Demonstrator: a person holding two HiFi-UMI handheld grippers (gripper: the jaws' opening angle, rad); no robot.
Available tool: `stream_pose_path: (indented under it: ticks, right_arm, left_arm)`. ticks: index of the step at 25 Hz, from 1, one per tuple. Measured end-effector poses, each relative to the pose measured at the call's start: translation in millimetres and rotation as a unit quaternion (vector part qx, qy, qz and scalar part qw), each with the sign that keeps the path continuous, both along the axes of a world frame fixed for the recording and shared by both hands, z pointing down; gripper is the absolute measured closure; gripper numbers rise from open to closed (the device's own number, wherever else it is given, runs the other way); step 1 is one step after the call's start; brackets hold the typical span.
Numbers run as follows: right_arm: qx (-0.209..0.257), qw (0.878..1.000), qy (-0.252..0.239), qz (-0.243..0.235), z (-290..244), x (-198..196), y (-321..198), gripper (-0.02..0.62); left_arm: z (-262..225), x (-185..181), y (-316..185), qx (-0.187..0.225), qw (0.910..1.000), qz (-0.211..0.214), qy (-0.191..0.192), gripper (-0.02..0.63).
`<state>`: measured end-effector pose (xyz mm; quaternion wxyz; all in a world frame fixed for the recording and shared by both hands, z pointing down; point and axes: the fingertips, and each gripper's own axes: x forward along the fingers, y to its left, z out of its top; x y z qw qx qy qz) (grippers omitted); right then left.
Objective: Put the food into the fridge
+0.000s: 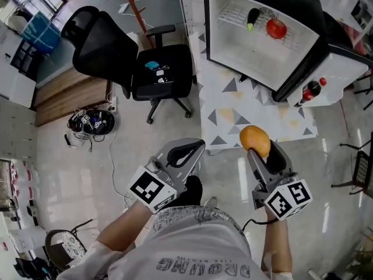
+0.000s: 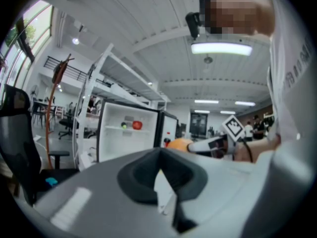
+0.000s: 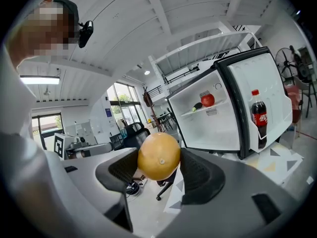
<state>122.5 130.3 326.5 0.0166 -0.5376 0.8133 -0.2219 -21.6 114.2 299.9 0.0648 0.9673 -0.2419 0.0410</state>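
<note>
My right gripper (image 1: 256, 145) is shut on an orange (image 1: 254, 140), round and yellow-orange (image 3: 158, 156), held between the two dark pads (image 3: 200, 175). The small fridge (image 1: 263, 51) stands open ahead; on its wire shelf lie a red tomato (image 1: 276, 28) and a dark green vegetable (image 1: 252, 18). In the right gripper view the tomato (image 3: 208, 99) shows on that shelf. My left gripper (image 1: 195, 149) is held level beside the right one, its jaws closed together with nothing between them (image 2: 159, 166).
A cola bottle (image 1: 310, 91) stands in the fridge door (image 1: 335, 77). A black office chair (image 1: 131, 57) is at the left of the fridge. A patterned mat (image 1: 233, 112) lies before the fridge. Cables and a headset (image 1: 90, 122) lie on the floor at the left.
</note>
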Motion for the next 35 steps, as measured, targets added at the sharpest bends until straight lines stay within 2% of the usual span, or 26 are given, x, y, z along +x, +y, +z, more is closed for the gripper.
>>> stream_pose_path:
  ticks: [25, 35]
  right_arm:
    - [-0.024, 0.999, 0.009, 0.041, 2.7, -26.7, -139.8, 0.327]
    - [-0.028, 0.998, 0.014, 0.063, 6.5, -28.3, -183.5, 0.327]
  left_arm:
    - [10.7, -25.3, -151.3, -0.020, 0.9991, 0.038, 0.003, 0.600]
    - [17.7, -27.9, -194.6, -0.027, 0.9980, 0.058, 0.001, 0.600]
